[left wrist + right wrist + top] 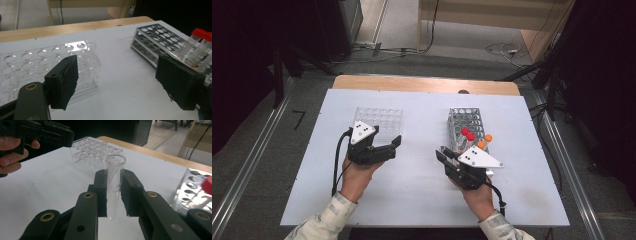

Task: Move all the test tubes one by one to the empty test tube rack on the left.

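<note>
Right hand-held gripper (113,192) clamps an uncapped clear tube (114,182) upright above the surface (422,185), between metal rack (467,122) and empty clear rack (379,120); insertion remains. Left hand-held gripper (120,82) stands wide, empty.

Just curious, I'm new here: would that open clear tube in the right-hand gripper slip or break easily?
Probably slippery: the clear tube looks smooth, pinched only between the right gripper pads. Likely light, being empty. Round and uncapped, it would probably roll if laid on the table.

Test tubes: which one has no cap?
The clear tube clamped upright in the right hand-held gripper. Its mouth is open, while the tubes standing in the metal rack carry red or orange caps.
</note>
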A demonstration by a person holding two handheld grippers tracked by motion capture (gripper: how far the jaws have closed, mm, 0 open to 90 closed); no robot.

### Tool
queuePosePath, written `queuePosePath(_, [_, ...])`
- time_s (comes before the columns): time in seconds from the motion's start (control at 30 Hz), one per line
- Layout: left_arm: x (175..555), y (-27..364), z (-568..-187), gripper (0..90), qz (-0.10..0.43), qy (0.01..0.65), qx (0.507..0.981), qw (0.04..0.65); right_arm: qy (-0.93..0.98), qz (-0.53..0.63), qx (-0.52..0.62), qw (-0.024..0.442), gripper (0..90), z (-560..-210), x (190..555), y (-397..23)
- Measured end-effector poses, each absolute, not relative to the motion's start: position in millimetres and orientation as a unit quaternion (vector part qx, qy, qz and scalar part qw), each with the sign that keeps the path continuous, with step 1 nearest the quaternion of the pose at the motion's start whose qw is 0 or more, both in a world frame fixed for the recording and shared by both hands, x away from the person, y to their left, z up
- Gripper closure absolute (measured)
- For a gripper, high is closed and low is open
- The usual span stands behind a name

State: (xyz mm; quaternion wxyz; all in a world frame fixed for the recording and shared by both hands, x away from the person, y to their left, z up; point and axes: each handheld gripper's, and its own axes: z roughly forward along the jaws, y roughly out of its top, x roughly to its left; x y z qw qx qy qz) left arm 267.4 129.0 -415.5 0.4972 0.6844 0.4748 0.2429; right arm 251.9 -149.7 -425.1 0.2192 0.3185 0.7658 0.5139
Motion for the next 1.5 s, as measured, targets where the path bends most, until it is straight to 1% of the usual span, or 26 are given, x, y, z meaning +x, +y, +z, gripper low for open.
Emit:
queuePosePath(0.37, [255.5,103.9,-412.5,23.8,0.217,0.436,0.718,0.498,0.788,0.494,0.307,0.203,72.8,-448.0,261.9,-105.9])
queuePosePath(0.47, [254.2,99.2,-414.2,27.5,0.211,0.427,0.726,0.495,0.791,0.492,0.303,0.201,72.8,-450.7,264.2,-97.4])
queuePosePath(0.53, [253.6,96.7,-415.6,31.3,0.208,0.421,0.732,0.493,0.792,0.493,0.300,0.199,72.8,-451.8,265.0,-92.5])
queuePosePath(0.6, [252.4,95.1,-416.5,38.0,0.209,0.413,0.738,0.492,0.793,0.491,0.299,0.199,72.8,-452.6,265.3,-88.3])
queuePosePath(0.77, [252.4,93.3,-418.5,56.6,0.200,0.403,0.747,0.490,0.793,0.494,0.295,0.198,72.7,-452.8,264.9,-81.5])
queuePosePath(0.8, [252.6,93.5,-418.7,61.9,0.198,0.402,0.748,0.489,0.794,0.496,0.292,0.198,72.8,-452.4,264.7,-80.1])
queuePosePath(0.83, [252.8,93.5,-419.0,61.9,0.197,0.403,0.749,0.488,0.794,0.496,0.292,0.198,72.8,-452.4,264.7,-80.1])
queuePosePath(0.93, [253.0,93.8,-419.0,70.4,0.194,0.403,0.751,0.486,0.794,0.495,0.290,0.201,72.8,-452.0,263.7,-78.3])
queuePosePath(0.97, [253.2,94.0,-418.9,70.4,0.193,0.404,0.751,0.486,0.794,0.495,0.290,0.201,72.8,-452.0,263.7,-78.3])
queuePosePath(1.0, [253.2,94.1,-418.9,74.3,0.192,0.404,0.751,0.485,0.794,0.496,0.289,0.202,72.8,-451.9,263.6,-78.3])
queuePosePath(1.23, [253.5,94.5,-418.3,76.1,0.194,0.404,0.754,0.481,0.795,0.494,0.289,0.203,72.7,-452.3,263.4,-77.7])
queuePosePath(1.27, [253.6,94.5,-418.2,76.2,0.194,0.404,0.754,0.480,0.795,0.494,0.289,0.203,72.1,-452.3,263.4,-77.9])
queuePosePath(1.3, [253.7,94.4,-418.4,76.6,0.195,0.405,0.754,0.480,0.795,0.497,0.287,0.195,63.0,-451.9,264.1,-78.7])
queuePosePath(1.37, [254.5,95.6,-418.6,76.6,0.195,0.405,0.754,0.479,0.797,0.500,0.284,0.184,55.6,-451.3,265.2,-80.9])
queuePosePath(1.4, [255.1,96.4,-418.6,76.6,0.196,0.407,0.752,0.480,0.797,0.500,0.284,0.184,55.6,-451.3,265.2,-80.9])
queuePosePath(1.43, [255.8,97.4,-418.7,76.6,0.195,0.408,0.750,0.481,0.798,0.499,0.286,0.181,51.8,-450.6,265.1,-82.1])
queuePosePath(1.5, [256.9,99.8,-418.2,76.6,0.196,0.412,0.748,0.482,0.800,0.498,0.285,0.177,47.4,-448.8,265.1,-85.9])
